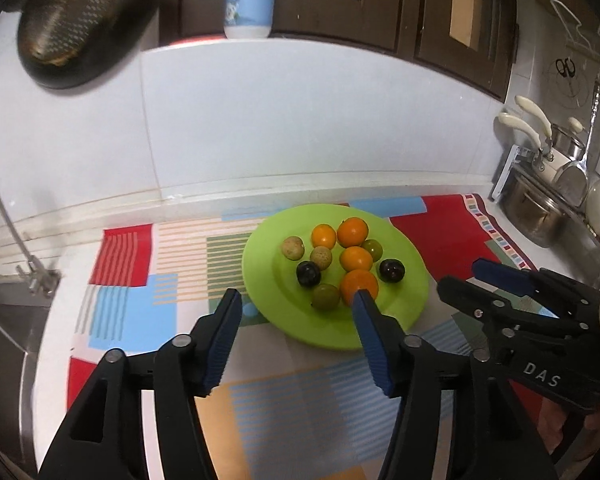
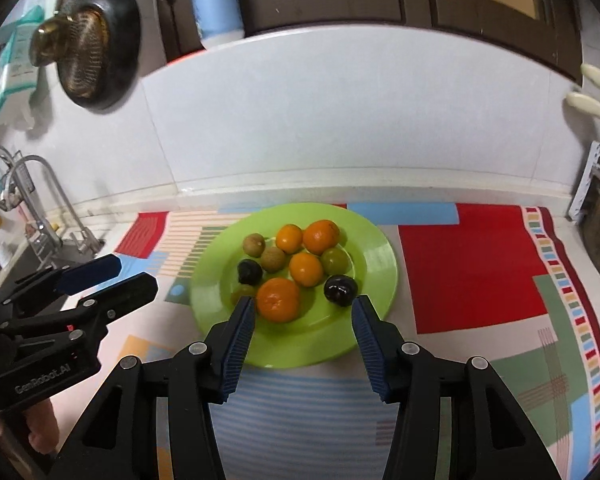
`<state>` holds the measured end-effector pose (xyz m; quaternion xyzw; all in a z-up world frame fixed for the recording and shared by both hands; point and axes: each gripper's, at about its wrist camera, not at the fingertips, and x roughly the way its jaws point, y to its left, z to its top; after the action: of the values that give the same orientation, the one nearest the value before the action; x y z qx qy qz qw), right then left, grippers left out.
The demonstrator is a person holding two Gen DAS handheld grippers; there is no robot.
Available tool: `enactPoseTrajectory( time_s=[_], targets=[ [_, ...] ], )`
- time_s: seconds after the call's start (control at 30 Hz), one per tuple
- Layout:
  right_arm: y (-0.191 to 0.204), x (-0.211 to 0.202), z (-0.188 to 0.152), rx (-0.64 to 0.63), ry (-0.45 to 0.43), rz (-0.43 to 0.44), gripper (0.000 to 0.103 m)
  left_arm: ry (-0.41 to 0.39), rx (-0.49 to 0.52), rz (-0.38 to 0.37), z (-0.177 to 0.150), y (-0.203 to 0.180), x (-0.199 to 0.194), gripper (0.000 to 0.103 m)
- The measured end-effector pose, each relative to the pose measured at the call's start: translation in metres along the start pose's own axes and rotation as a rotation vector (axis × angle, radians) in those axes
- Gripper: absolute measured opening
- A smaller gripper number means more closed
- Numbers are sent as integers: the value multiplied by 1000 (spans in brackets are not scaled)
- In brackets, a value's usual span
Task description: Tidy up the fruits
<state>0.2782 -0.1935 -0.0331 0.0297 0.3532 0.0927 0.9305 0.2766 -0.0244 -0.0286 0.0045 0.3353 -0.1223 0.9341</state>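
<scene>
A lime-green plate (image 1: 320, 332) (image 2: 300, 346) lies on a patterned mat and holds several small fruits. Among them are oranges (image 1: 353, 232) (image 2: 279, 300), dark plums (image 1: 392, 270) (image 2: 340, 290), green fruits (image 1: 326, 297) (image 2: 335, 261) and tan longans (image 1: 293, 247) (image 2: 254, 245). My left gripper (image 1: 298, 296) (image 2: 136, 271) hovers open over the plate's near left edge, with nothing between its blue pads. My right gripper (image 2: 304, 300) (image 1: 458, 273) hovers open over the plate's near rim, also empty. No fruit is touched by either one.
The colourful mat (image 2: 476, 264) covers the white counter. A sink with a tap (image 2: 40, 200) sits at the left, and steel pots (image 1: 540, 208) stand at the right. Behind is a white tiled wall with a dark pan (image 2: 96, 48) and a blue bottle (image 2: 216, 0) above.
</scene>
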Motion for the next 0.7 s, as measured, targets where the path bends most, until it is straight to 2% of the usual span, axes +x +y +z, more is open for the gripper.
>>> enactPoseTrajectory(
  time_s=[0.4,0.5,0.7],
  targets=[
    [18,-67,-24,-8,-48,-10,52,-67,8,67,-21,-10,-67,80],
    [20,-84,-31,-3,-68,-23,61,-84,15,86,-29,-13,-85,83],
    [27,-117,-43,1,-91,-21,62,-108,13,90,-43,-18,-118,90]
  ],
)
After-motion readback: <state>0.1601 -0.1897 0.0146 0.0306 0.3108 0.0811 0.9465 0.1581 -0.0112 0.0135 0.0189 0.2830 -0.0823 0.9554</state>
